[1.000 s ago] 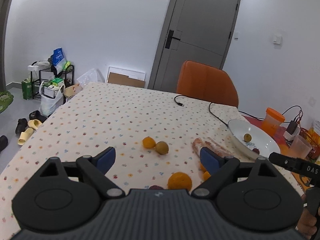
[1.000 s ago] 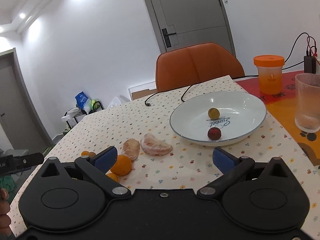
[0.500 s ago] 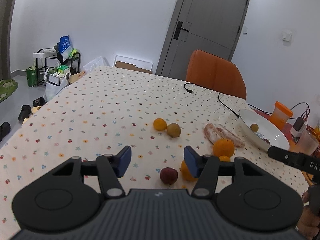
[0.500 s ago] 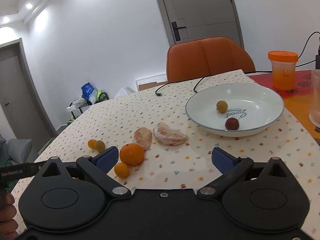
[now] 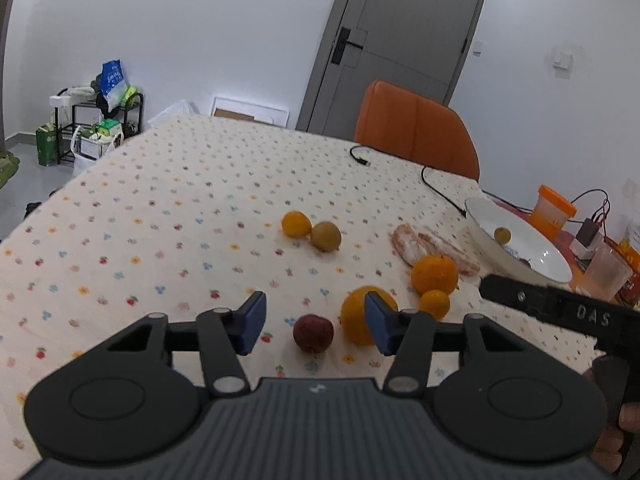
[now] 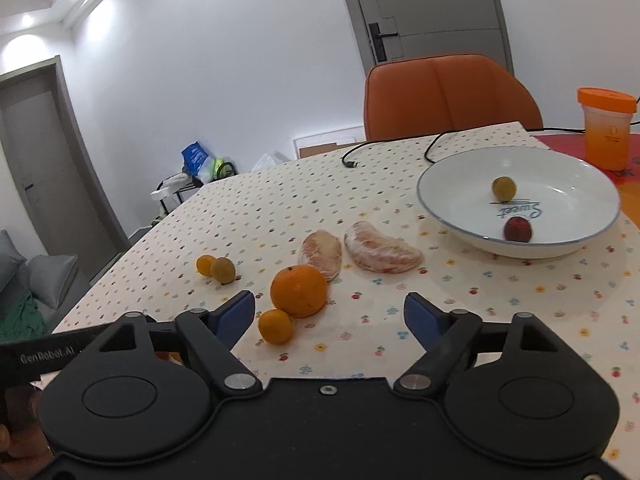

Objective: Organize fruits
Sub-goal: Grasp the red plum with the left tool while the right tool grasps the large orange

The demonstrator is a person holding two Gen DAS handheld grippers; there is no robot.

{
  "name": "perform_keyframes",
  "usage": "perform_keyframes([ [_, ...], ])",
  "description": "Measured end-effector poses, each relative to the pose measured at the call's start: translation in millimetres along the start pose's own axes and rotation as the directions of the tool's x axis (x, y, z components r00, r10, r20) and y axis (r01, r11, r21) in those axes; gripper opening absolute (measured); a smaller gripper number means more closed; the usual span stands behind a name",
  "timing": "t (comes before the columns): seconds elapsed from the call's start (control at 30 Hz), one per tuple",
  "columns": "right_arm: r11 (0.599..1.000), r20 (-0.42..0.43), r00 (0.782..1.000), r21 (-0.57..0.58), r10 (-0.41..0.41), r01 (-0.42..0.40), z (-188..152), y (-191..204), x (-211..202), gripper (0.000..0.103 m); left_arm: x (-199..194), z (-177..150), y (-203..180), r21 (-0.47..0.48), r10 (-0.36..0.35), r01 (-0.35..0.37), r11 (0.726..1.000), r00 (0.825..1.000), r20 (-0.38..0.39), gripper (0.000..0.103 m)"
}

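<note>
A flowered tablecloth covers the table. The left gripper is closing, pads not yet touching the dark red fruit between them. The right gripper is also closing over bare cloth, with an orange just ahead of its left finger. Farther right sits the bowl.

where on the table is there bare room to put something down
Free: the tablecloth left of the small orange and green fruit pair, and the strip between the white bowl and the right gripper. Crowded: around the big orange and peeled segments.
</note>
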State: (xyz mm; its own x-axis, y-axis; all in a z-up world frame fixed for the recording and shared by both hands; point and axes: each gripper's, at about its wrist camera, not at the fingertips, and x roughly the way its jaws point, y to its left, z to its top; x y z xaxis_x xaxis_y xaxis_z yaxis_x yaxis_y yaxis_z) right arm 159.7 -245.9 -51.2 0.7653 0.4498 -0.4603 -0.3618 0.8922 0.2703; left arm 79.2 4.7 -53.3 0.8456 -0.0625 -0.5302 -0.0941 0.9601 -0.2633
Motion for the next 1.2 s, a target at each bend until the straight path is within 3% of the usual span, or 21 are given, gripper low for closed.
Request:
perform_keyframes([
  [0.2, 1.0, -0.022, 1.0, 0.006, 0.02, -0.02, 2, 5, 13, 0.077, 0, -3, 4, -0.014, -0.011, 0.012, 1.0, 1.0, 0.01, 0.034],
  [0.37, 0.999, -0.032, 0.999, -0.008, 0.036, -0.037, 6, 11, 25, 0.076, 6, -7, 14, -0.052, -0.009, 0.008, 0.999, 1.0, -0.025, 0.022],
  [0.8, 1.0, -0.072, 0.997, -0.025, 0.014, -0.016, 8, 21, 46, 0.066, 3, -1, 32, -0.108, 0.045, -0.043, 0.993, 0.999, 0.009, 0.022],
  [0.93, 0.999, -0.081, 0.997, -0.042, 0.008, -0.012, 6, 22, 53, 0.057, 2, 2, 37, -0.123, 0.065, -0.062, 0.99, 0.998, 0.019, 0.022],
  [1.0, 0.999, -0.091, 0.996, -0.031, 0.006, -0.009, 6, 18, 57, 0.042, 3, 4, 40, -0.132, 0.074, -0.071, 0.989, 0.997, 0.018, 0.022],
  [1.2, 1.0, -0.059, 0.998, -0.01, 0.018, -0.019, 7, 13, 46, 0.04, 2, 15, 36, -0.118, 0.082, -0.077, 0.99, 0.996, 0.036, 0.022],
])
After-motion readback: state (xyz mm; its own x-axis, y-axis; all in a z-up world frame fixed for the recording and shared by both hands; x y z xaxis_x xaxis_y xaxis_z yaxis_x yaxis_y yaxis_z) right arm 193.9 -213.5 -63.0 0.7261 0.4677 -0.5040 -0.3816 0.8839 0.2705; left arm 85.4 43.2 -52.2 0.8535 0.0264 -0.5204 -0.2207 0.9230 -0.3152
